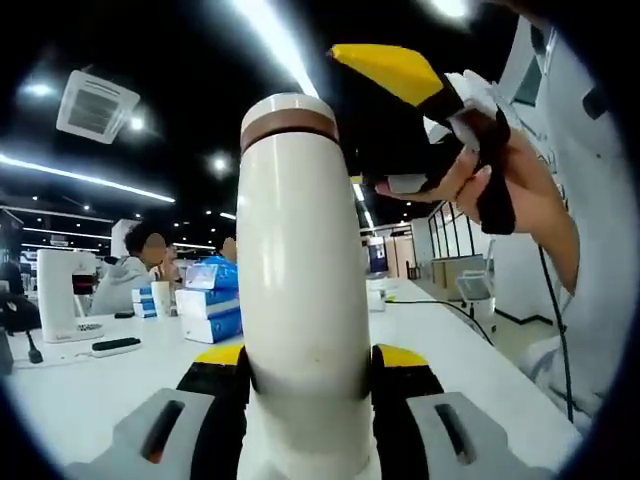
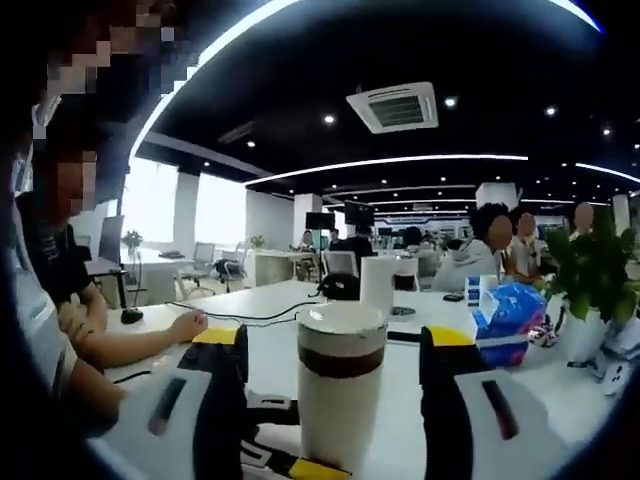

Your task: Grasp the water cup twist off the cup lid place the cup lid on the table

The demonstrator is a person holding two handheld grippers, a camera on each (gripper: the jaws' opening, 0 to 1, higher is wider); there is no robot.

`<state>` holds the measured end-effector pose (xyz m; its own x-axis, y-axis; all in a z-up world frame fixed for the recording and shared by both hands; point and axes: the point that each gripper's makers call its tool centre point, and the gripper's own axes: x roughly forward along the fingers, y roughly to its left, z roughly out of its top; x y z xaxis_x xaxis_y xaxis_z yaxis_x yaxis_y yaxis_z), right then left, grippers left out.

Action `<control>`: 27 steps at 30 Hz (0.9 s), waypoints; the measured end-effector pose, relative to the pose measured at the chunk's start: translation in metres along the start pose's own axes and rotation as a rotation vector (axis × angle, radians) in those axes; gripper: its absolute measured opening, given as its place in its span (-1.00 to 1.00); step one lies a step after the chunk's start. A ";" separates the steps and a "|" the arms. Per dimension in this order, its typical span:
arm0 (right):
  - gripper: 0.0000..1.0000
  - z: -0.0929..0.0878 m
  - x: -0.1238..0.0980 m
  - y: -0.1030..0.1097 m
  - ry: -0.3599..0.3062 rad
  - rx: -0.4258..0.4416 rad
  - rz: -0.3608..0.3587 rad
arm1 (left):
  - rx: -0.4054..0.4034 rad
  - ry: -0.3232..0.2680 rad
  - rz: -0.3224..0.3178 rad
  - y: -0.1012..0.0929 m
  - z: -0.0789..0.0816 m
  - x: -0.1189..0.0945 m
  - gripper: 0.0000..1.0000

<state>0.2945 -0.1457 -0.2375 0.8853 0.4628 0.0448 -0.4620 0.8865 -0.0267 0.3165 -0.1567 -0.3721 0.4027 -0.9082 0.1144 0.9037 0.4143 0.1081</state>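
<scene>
Slippage is the main risk. The tall cream cylindrical water cup [image 1: 305, 300] stands clamped between the left claw [image 1: 310, 375] jaws above the white worktop [image 1: 90, 385], its brown-banded cup lid [image 1: 290, 120] seemingly on. In the right gripper view, the right claw [image 2: 335, 375] is spread, jaws flanking the lid untouched. An off-centre bite could tilt the cup.
</scene>
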 end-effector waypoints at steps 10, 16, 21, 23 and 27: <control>0.14 -0.001 0.013 -0.004 0.009 -0.008 0.007 | 0.002 0.000 -0.001 0.000 0.000 0.000 -0.02; 0.05 -0.004 0.018 -0.003 0.031 -0.010 0.016 | 0.002 0.000 -0.002 0.000 0.000 0.001 -0.02; -0.06 -0.008 0.018 -0.004 0.050 -0.016 0.026 | 0.001 -0.001 -0.004 -0.001 0.000 0.001 -0.02; -0.07 -0.008 0.017 -0.004 0.055 -0.012 0.044 | 0.001 -0.001 -0.004 -0.001 0.000 0.001 -0.02; -0.07 -0.010 0.016 -0.003 0.061 -0.007 0.093 | 0.002 -0.002 -0.004 -0.001 -0.001 0.001 -0.02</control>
<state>0.3109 -0.1413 -0.2463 0.8402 0.5419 -0.0186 -0.5422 0.8395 -0.0345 0.3163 -0.1582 -0.3727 0.3984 -0.9098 0.1159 0.9052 0.4104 0.1101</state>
